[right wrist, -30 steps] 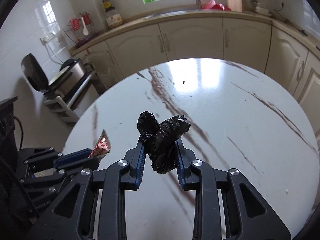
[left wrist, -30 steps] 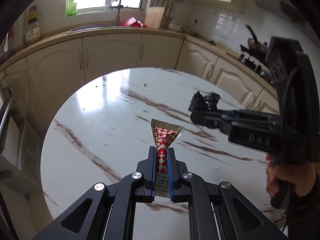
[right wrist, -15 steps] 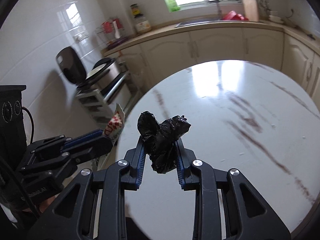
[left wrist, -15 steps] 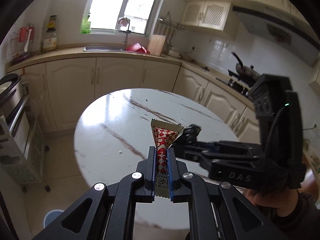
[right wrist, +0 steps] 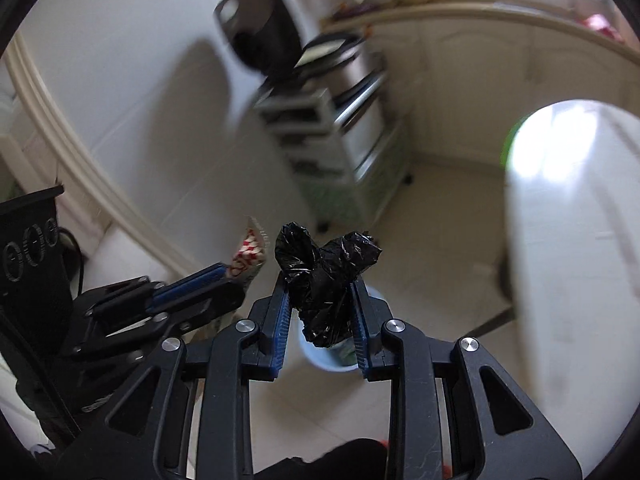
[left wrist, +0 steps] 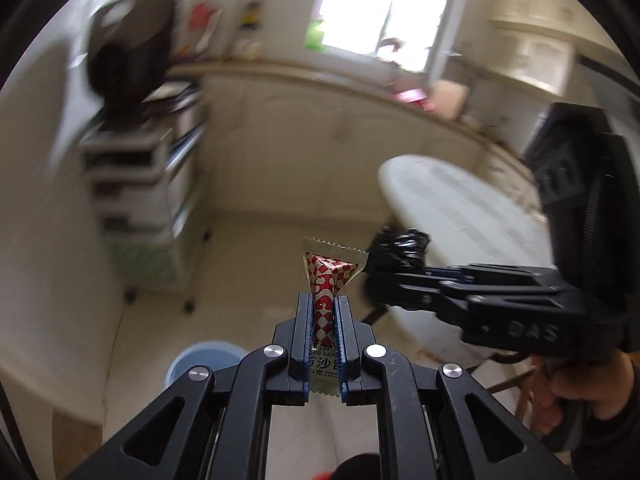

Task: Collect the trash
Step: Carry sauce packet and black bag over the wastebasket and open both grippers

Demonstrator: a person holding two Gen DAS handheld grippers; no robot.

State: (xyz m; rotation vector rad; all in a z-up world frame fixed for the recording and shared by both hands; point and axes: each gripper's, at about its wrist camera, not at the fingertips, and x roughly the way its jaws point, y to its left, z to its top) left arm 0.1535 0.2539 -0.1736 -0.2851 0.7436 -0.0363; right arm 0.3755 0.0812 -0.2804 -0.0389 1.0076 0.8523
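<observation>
Left wrist: sauce packet (left wrist: 325, 280) in left hand-held gripper (left wrist: 323, 312).

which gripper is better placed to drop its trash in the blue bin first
Right, probably. Its black bag hangs directly over the blue bin; from the left gripper, holding the sauce packet, the bin sits off left.

We see a blurred kitchen: a bright window (left wrist: 384, 4) at twelve o'clock, cream cabinets (left wrist: 320, 120) beneath, a tiered cart (right wrist: 340, 140) against the white wall (right wrist: 120, 80), a pale tiled floor (right wrist: 440, 240), and a white round table (right wrist: 580, 240) at three o'clock.
</observation>
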